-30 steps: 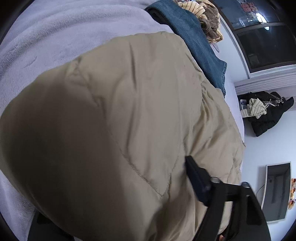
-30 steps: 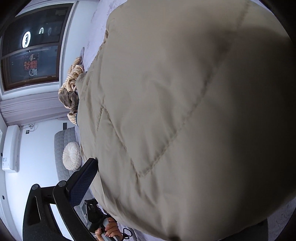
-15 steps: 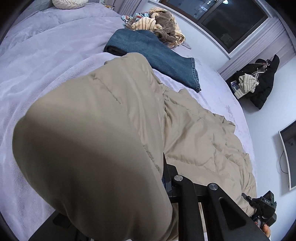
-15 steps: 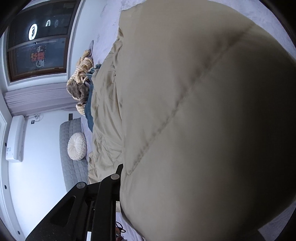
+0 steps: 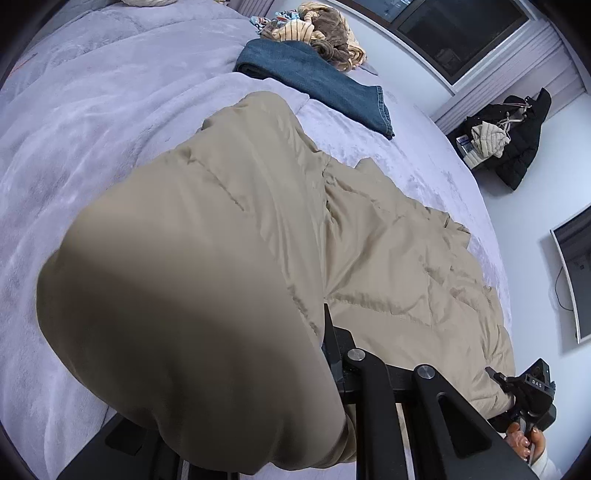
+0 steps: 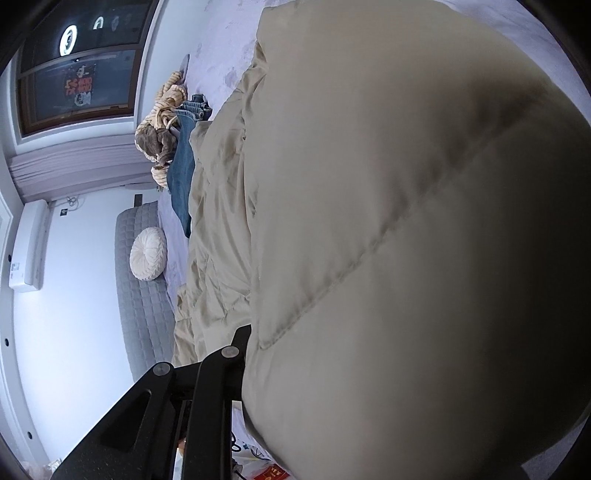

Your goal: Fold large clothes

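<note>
we saw a bed under a lilac plush cover, which served as our landmark. on the bed lay the largest task item, a beige quilted coat, spread along the bed's near side, its nearer part raised off the cover and bulging up against both cameras. beyond the coat, toward the window end of the bed, folded blue jeans rested flat, apart from the coat in the left wrist view. past the jeans, at the bed's far edge, sat a heap of striped and brown clothes. off the bed, against the wall, dark garments were piled. in the right wrist view a round cream cushion leaned on the grey quilted headboard of the bed. the left gripper showed one black finger pressed into a raised fold of coat, its jaws drawn together and clamped on that fabric. the right gripper likewise had its jaws pinched on a lifted coat edge; its other finger was hidden by cloth. at the bed's near corner, a hand held the right tool's handle.
</note>
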